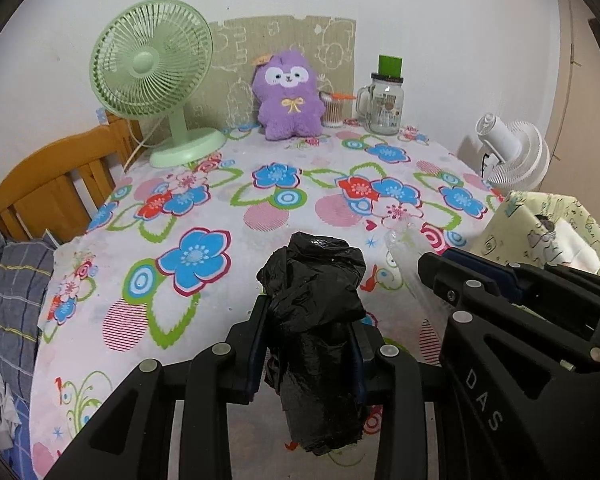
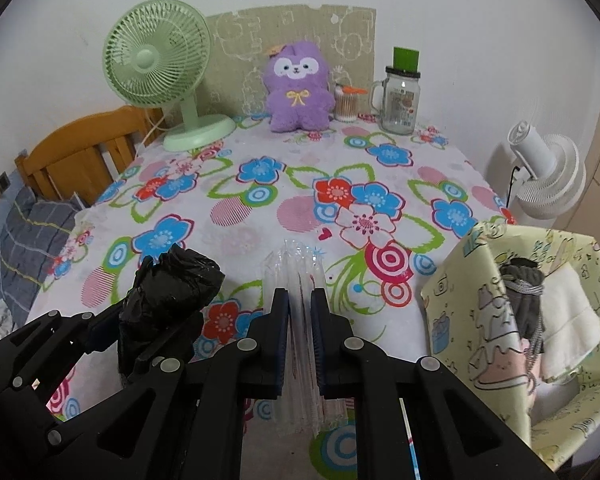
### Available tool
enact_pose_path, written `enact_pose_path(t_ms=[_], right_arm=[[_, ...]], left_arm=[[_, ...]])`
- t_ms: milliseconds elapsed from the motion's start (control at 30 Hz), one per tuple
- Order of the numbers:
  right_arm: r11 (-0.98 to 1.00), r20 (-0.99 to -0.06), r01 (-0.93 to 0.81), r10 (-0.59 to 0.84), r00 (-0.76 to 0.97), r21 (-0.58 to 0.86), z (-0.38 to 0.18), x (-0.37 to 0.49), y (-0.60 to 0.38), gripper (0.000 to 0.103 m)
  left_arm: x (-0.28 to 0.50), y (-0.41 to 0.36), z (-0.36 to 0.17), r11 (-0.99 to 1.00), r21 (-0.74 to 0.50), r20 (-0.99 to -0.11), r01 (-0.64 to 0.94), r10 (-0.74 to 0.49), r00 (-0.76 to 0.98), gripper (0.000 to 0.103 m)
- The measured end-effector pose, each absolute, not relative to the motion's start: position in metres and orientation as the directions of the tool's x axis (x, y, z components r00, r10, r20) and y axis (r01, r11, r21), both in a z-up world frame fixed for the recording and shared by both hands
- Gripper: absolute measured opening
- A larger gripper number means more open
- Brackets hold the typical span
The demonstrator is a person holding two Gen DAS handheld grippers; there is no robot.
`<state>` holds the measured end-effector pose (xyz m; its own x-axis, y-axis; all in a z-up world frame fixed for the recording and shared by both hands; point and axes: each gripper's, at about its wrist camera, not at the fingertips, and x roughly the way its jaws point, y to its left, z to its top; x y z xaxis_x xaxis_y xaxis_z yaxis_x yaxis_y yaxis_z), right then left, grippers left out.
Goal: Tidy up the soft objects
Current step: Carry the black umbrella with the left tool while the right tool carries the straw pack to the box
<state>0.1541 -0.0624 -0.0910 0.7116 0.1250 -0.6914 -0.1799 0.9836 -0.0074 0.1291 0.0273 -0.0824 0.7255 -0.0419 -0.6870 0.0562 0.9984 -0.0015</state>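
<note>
Left gripper (image 1: 310, 344) clamps black bag roll (image 1: 314, 320) — right gripper (image 2: 300, 336) pinches clear plastic pack (image 2: 298, 280).

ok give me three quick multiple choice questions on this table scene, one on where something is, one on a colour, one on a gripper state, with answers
1. Where does the purple plush toy sit?
A. at the back of the floral tablecloth, between the pale green desk fan and the clear glass mug jar
B. inside the box
C. on the wooden chair

2. What colour is the crumpled plastic bag in the left gripper?
A. white
B. black
C. blue

3. What is the state of the right gripper?
A. open and empty
B. shut on the plush toy
C. shut on the folded clear plastic bag

Answers:
1 A, it leans by the wall between fan and jar.
2 B, the bundle between the pads is glossy black.
3 C, both pads press the transparent folds.
</note>
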Motion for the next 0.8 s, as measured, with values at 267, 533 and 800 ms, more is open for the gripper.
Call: enact_pose_path(t_ms=[267,533,800], right_arm=[[0.983,-0.653,-0.184,0.132,0.746,-0.012,-0.068,0.136,-0.068,0.014],[0.983,-0.62,-0.182,0.135,0.773,-0.012,-0.048,0.119,-0.078,0.014],[0.983,-0.586,-0.184,0.145,0.797,-0.007,-0.029,0.104,-0.089,0.014]], left_arm=[[0.113,0.019,-0.061,0.999,-0.001,-0.65,0.054,-0.042,0.759,0.034],[0.099,0.009,-0.042,0.998,-0.002,-0.621,0.057,-0.046,0.783,0.034],[0.086,-0.003,-0.023,0.998,0.005,-0.588,0.061,-0.046,0.808,0.034]])
